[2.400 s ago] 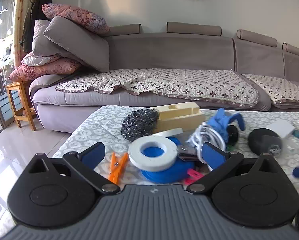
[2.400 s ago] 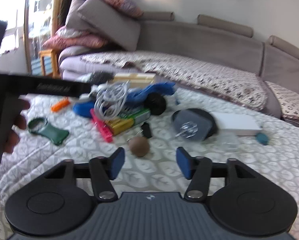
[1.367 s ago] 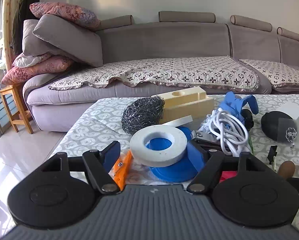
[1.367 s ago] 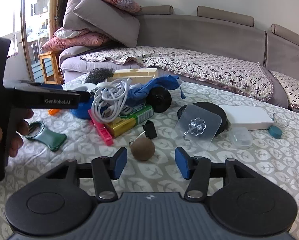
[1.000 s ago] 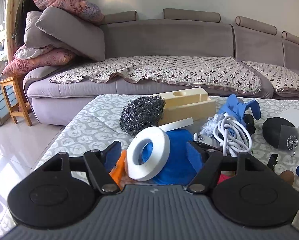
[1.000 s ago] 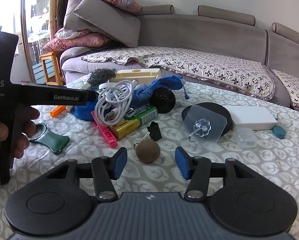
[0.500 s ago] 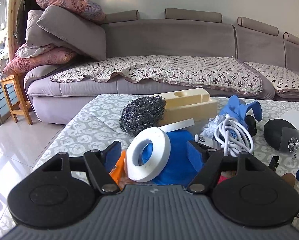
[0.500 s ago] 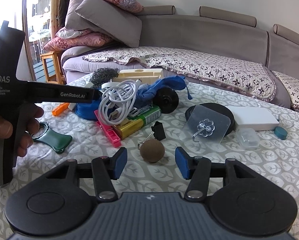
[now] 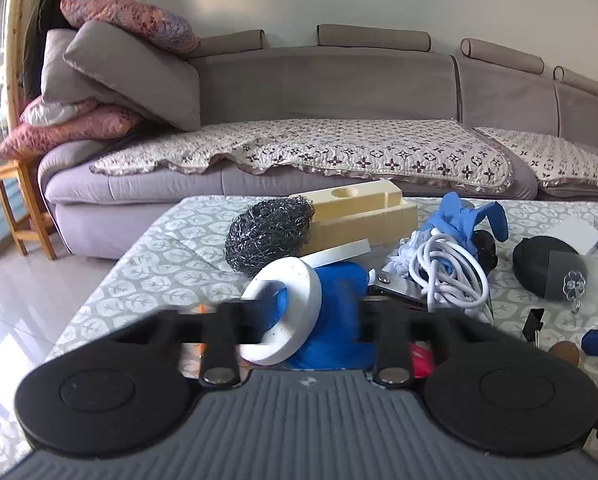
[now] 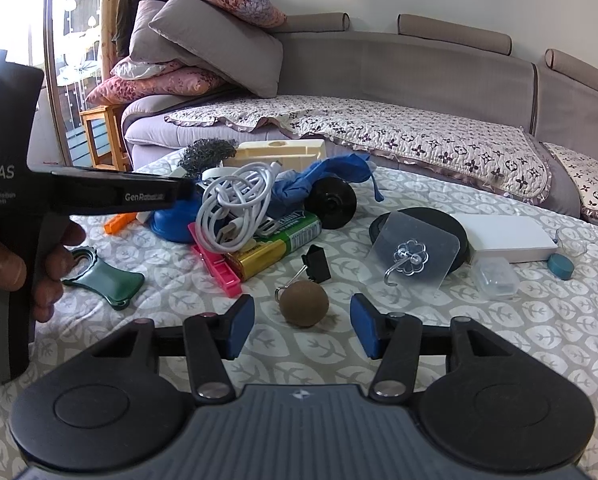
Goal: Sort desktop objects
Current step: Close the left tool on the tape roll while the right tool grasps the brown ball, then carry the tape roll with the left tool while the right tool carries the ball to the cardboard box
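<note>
My left gripper (image 9: 307, 320) is closed around a white foam ring (image 9: 285, 314) and the blue plastic piece (image 9: 339, 312) behind it; its fingers are motion-blurred. The ring is tilted on edge. In the right wrist view the left gripper's body (image 10: 111, 196) reaches into the pile from the left. My right gripper (image 10: 302, 330) is open and empty, just in front of a brown ball (image 10: 303, 303) on the quilted table (image 10: 499, 340).
The pile holds a steel scourer (image 9: 267, 234), a cream block (image 9: 359, 216), a white cable (image 10: 235, 208), a blue glove (image 10: 323, 180), batteries (image 10: 275, 244), a pink clip (image 10: 217, 266), a binder clip (image 10: 317, 264). A clear hook pad (image 10: 413, 258), white box (image 10: 507, 242) and green opener (image 10: 107, 280) lie around. Sofa behind.
The left gripper closed in on the white ring and blue piece, tipping the ring from flat to on edge. The right gripper crept closer to the brown ball and stayed open.
</note>
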`<state>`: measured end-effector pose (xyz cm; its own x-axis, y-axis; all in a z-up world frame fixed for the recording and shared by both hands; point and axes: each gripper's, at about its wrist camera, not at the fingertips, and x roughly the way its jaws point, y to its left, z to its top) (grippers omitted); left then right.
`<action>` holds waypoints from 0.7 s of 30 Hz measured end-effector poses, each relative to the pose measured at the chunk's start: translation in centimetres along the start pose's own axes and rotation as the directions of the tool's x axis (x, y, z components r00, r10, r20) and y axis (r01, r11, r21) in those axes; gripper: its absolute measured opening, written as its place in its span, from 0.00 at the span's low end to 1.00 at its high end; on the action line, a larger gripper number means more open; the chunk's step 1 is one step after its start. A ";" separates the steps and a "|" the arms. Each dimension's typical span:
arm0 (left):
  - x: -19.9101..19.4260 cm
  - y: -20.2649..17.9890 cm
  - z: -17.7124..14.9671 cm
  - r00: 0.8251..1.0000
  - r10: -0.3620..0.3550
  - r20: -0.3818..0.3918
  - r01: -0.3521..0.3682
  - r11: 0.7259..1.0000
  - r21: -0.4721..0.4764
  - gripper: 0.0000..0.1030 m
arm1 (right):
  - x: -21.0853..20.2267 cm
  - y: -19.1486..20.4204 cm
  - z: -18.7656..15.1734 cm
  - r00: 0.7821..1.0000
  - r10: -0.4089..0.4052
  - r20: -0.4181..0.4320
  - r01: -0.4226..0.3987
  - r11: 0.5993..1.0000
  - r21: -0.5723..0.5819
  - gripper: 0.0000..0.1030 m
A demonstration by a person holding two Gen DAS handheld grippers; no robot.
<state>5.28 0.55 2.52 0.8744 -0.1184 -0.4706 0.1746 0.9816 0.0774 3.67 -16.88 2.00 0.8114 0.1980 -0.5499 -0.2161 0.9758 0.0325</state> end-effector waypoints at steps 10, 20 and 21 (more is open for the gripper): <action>-0.1 0.2 0.0 1.000 0.006 -0.011 -0.006 1.000 -0.015 0.18 | -0.1 0.0 0.5 0.999 0.027 0.026 -0.027 1.000 -0.014 0.44; -0.3 0.2 0.0 1.000 0.008 -0.005 -0.008 1.000 -0.015 0.18 | 0.6 -0.4 0.7 1.000 0.023 -0.004 -0.023 0.999 -0.029 0.24; -0.4 0.2 0.1 1.000 0.011 0.000 -0.011 1.000 -0.016 0.18 | 0.3 -0.4 0.7 1.000 0.024 0.005 -0.024 0.999 -0.027 0.24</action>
<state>5.00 0.81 2.86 0.8764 -0.1072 -0.4696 0.1573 0.9852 0.0686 4.40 -17.16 2.36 0.8088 0.2215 -0.5448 -0.2496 0.9681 0.0230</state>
